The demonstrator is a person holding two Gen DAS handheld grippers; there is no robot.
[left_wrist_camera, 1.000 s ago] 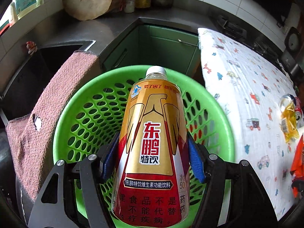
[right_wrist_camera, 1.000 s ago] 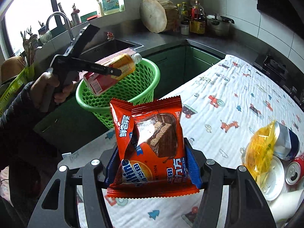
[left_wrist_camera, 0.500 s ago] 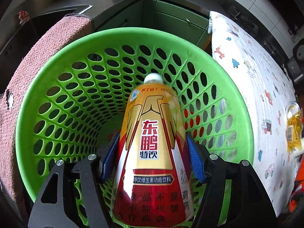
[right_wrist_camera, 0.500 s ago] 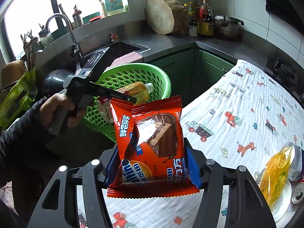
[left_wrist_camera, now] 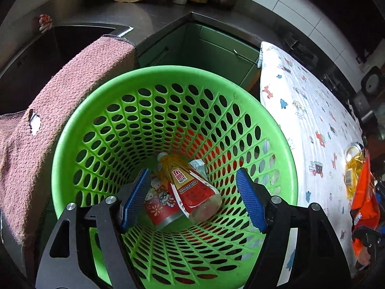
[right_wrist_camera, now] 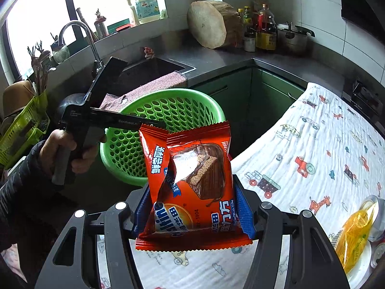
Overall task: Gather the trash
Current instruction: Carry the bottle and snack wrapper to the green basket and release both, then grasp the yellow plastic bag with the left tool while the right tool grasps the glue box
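Hovering, left gripper [left_wrist_camera: 192, 197]: above the mouth of the green basket [left_wrist_camera: 72, 144], blue pads spread wide, nothing between them.
Bottle [left_wrist_camera: 190, 190]: gold-and-red drink bottle lying on its side at the bottom of the basket, cap end pointing away from the camera, clear of both pads.
Basket contents: a red printed can [left_wrist_camera: 160, 206] lies beside and partly under the bottle; a bit of pale crumpled wrapper [left_wrist_camera: 198, 165] shows behind it.
Right gripper [right_wrist_camera: 191, 213]: closed on an orange snack packet [right_wrist_camera: 192, 187], held upright above the edge of the table [right_wrist_camera: 312, 144], which is covered in a white cartoon-print cloth.
Basket position: beside the table's near end, below the sink counter; a pink towel [left_wrist_camera: 48, 125] hangs just beside its rim.
Remaining on table: a yellow plastic wrapper [right_wrist_camera: 353, 236] on a white lid, touching drink cans [right_wrist_camera: 379, 216] at the right edge.
Left hand [right_wrist_camera: 65, 151]: grips the left tool's handle, seen from the right wrist view.
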